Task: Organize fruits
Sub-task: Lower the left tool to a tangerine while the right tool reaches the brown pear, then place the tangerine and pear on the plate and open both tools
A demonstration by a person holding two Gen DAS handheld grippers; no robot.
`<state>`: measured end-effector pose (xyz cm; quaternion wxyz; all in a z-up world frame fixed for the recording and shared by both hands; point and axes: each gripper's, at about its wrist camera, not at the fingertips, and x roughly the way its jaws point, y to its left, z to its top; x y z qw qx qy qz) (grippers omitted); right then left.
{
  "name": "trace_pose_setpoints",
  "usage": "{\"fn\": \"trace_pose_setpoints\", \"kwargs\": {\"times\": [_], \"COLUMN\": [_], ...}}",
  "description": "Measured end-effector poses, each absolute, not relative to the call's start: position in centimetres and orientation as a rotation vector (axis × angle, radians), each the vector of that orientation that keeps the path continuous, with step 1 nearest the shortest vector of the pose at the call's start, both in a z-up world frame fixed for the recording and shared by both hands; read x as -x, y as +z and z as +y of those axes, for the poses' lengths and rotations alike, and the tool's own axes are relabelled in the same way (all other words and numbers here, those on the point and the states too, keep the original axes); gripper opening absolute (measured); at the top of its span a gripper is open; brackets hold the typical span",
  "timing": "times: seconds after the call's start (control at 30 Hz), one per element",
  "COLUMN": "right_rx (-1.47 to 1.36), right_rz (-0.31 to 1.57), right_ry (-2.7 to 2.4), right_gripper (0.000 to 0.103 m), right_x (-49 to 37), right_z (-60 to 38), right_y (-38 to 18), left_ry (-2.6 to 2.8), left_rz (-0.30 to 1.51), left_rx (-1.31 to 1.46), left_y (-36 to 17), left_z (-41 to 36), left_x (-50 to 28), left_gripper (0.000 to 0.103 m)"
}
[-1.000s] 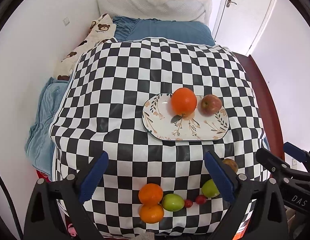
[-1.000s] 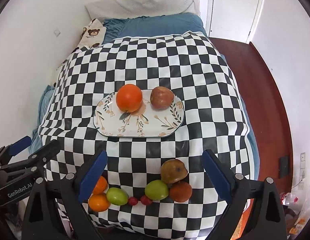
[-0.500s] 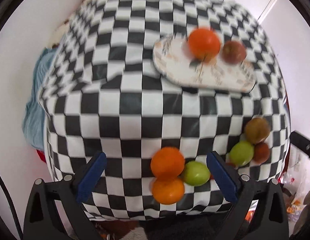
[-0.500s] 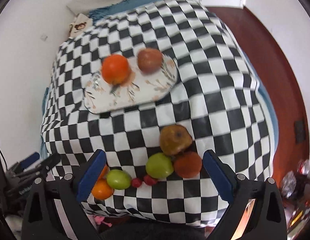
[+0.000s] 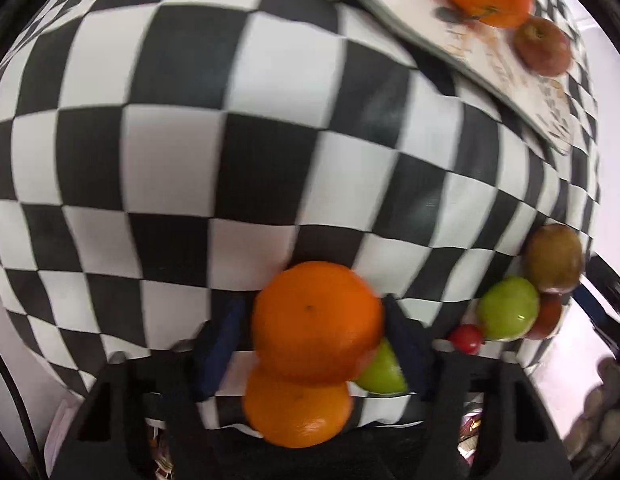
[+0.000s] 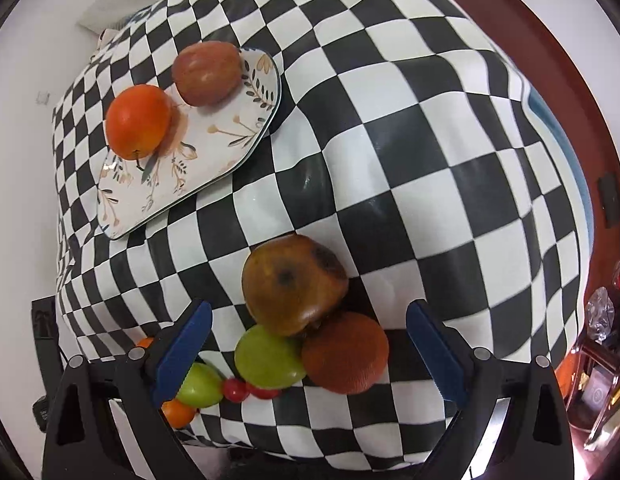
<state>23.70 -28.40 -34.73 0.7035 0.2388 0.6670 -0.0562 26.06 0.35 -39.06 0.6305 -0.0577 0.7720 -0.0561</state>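
Left tool (image 5: 316, 344): now closed around upper orange (image 5: 317, 322), having dropped from overview height. Right tool (image 6: 305, 354): open, lowered over brown pear (image 6: 294, 285). Floral plate (image 6: 213, 148), eleven o'clock, awaits both.

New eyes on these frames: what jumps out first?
The bright round orange fills the space between the left tongs, low in the left wrist view. In the right wrist view, a bruised brown apple lies ahead of the open right tongs, with the floral oval plate upper left.
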Motion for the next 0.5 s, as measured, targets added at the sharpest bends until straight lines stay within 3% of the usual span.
{"fn": "trace_pose_setpoints", "kwargs": {"times": [0.1,0.2,0.5], "right_rx": [-0.512,-0.508,-0.413], "right_rz": [1.519,1.533,1.528], "right_ry": [-0.117,-0.086,-0.015], "right_gripper": [0.096,0.070,0.071], "right_x": [-24.9,-25.6,-26.2], "right_z": [-27.8,-27.3,-25.1], "right_y": [-36.4,-37.6,-36.8], "left_ry": [-0.126,-0.119,-0.095], "left_rz": [1.737,1.707,1.649], "left_rx": [0.066,0.059,0.001], "left_y": [-38.5,-37.6,-36.7], "left_z": [-0.5,-0.4,-0.8], "left_x": [-25.7,-25.4,-26.1], "left_gripper": [0.061,0.061,0.061]}}
